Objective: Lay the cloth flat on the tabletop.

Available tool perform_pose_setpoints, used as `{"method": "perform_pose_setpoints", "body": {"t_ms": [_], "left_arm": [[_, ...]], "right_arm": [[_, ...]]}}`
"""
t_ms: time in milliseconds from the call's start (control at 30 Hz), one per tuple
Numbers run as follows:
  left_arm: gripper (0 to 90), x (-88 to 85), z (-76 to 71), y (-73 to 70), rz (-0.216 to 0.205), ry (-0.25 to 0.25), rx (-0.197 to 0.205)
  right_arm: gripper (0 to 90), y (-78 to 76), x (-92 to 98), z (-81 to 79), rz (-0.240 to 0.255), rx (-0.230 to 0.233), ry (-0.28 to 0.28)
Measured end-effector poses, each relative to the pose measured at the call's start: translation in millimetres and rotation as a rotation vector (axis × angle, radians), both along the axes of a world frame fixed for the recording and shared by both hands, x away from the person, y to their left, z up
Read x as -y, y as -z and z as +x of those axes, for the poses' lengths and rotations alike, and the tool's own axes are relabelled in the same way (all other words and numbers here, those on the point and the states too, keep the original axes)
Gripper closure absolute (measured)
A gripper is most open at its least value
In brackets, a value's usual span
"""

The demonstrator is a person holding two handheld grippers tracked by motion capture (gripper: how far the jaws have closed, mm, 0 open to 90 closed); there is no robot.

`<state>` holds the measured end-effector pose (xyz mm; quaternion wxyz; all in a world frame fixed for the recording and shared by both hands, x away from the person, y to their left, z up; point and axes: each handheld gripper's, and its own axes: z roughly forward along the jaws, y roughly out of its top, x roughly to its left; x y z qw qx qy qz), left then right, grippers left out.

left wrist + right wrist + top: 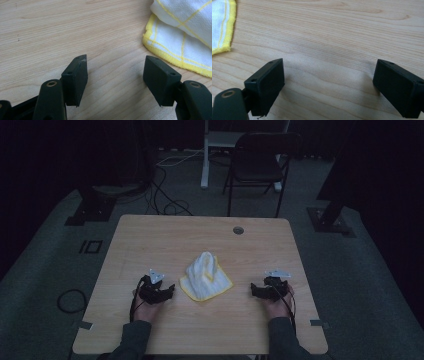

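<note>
A white cloth with yellow edging (205,276) lies bunched near the middle of the wooden table (150,235). My left gripper (161,292) rests on the table just left of the cloth, open, with bare wood between its jaws. In the left gripper view the cloth (182,32) sits at the upper right, beyond the right pad (160,80). My right gripper (260,291) rests to the right of the cloth, open and holding nothing. The right gripper view catches a corner of the cloth (222,27) at the upper left.
A round cable hole (238,230) sits near the table's far edge. Beyond the table stand a dark folding chair (257,162), a white post (205,155) and loose cables (165,200) on the floor. Bare wood surrounds the cloth on all sides.
</note>
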<state>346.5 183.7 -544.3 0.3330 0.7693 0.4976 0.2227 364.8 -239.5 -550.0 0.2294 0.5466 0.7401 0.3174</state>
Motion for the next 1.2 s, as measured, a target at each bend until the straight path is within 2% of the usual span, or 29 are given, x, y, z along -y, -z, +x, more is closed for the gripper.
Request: {"method": "perform_pose_setpoints", "body": {"t_ms": [167, 933, 967, 1067, 1133, 1200], "left_arm": [[37.1, 0.1, 0.0, 0.0, 0.0, -0.001, 0.0], [36.9, 0.7, -0.1, 0.0, -0.001, -0.005, -0.001], [36.9, 0.7, -0.1, 0.0, -0.002, -0.005, -0.001], [36.9, 0.7, -0.1, 0.0, -0.001, -0.005, -0.001], [36.9, 0.7, -0.1, 0.0, -0.001, -0.005, -0.001], [36.9, 0.7, -0.1, 0.0, -0.001, -0.005, -0.001]], "right_arm": [[13.4, -0.2, 0.2, -0.3, 0.002, 0.007, -0.016], [15.4, -1.4, -0.8, -0.5, 0.002, -0.002, -0.025], [16.5, -1.9, -0.8, -0.2, 0.0, -0.005, -0.028], [30.9, -5.5, -0.4, -1.6, -0.001, -0.011, -0.022], [34.3, -7.3, 0.6, -4.0, 0.03, -0.001, -0.025], [36.3, -9.9, 0.8, -5.8, 0.033, 0.004, -0.027]]}}
